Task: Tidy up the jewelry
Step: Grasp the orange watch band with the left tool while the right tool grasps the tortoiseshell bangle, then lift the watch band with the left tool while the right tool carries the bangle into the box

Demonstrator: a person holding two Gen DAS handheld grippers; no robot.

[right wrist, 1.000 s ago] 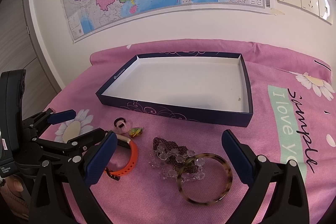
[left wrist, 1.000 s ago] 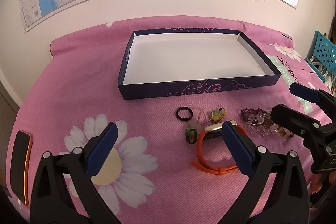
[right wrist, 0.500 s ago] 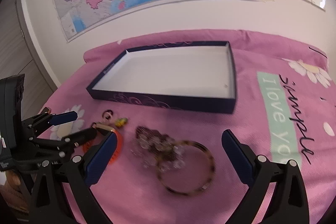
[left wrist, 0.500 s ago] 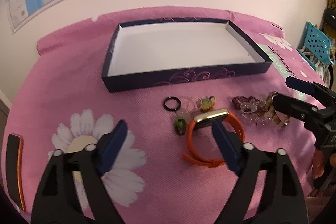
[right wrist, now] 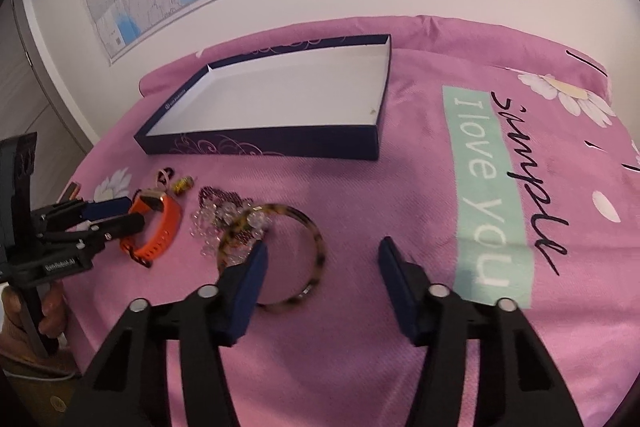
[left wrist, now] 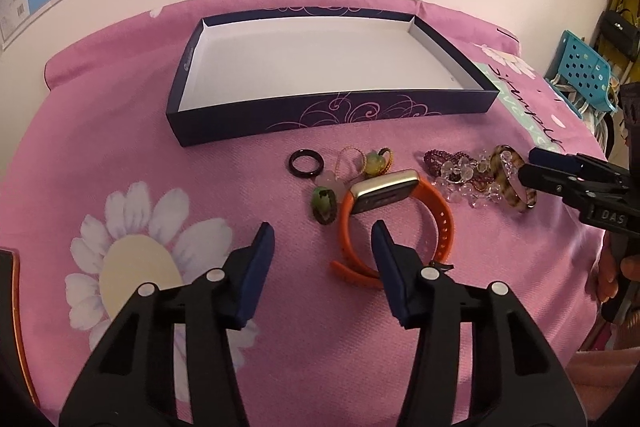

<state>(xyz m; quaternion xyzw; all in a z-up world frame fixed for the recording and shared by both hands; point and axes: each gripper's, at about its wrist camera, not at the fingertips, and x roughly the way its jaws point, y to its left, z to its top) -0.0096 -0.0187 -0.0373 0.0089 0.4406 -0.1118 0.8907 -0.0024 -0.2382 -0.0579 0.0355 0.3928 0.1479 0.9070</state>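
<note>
Nothing lies in the navy tray [left wrist: 332, 115] yet, so you are at the first pick. All the jewelry sits in a row on the pink bed cover [left wrist: 120, 155], just in front of the tray's near wall: a black ring [left wrist: 305, 163], small charm pieces, the orange-strap watch [left wrist: 394, 223], a heap of clear and dark red beads [right wrist: 218, 215], and the tortoiseshell bangle [right wrist: 316, 247] resting partly on those beads.

For a clean pick, take one piece at a time. With your left tongs [left wrist: 322, 251], straddle the orange strap near the watch face, where it stands up off the cover, and close on the band, not the case. With your right tongs [right wrist: 320, 259], catch the bangle on its free arc, well away from the beads, so the strand does not drag along when you lift.

Your left tongs are spread wide and hold nothing; the right pad [left wrist: 384, 247] hangs over the strap loop, contact unclear. Your right tongs are also spread and empty, with the left pad [right wrist: 252, 275] over the bangle's near edge
</note>
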